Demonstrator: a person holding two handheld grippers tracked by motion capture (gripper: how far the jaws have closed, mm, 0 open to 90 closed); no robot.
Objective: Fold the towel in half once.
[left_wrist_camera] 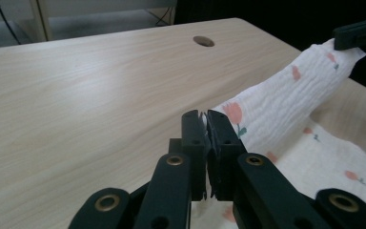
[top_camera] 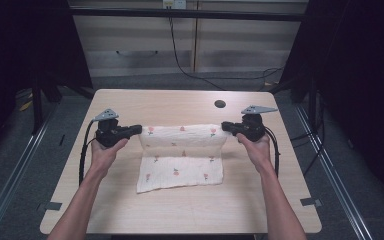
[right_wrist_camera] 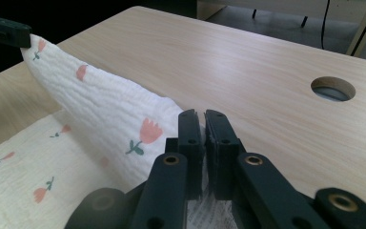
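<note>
A white cloth (top_camera: 180, 157) printed with small red flowers lies in the middle of the wooden table (top_camera: 180, 210). Its far edge is lifted off the table and stretched between the two grippers, while the near half rests flat. My left gripper (top_camera: 139, 130) is shut on the cloth's far left corner (left_wrist_camera: 228, 112). My right gripper (top_camera: 224, 126) is shut on the far right corner (right_wrist_camera: 152, 131). In the left gripper view the right gripper (left_wrist_camera: 360, 36) shows at the upper right pinching the cloth. In the right gripper view the left gripper (right_wrist_camera: 5, 33) shows at the upper left.
A round cable hole (top_camera: 220, 104) is cut in the table behind the right gripper, also seen as the hole (right_wrist_camera: 332, 88). Bare tabletop lies beyond the cloth and in front of it. A black cable (top_camera: 180, 60) runs on the floor behind the table.
</note>
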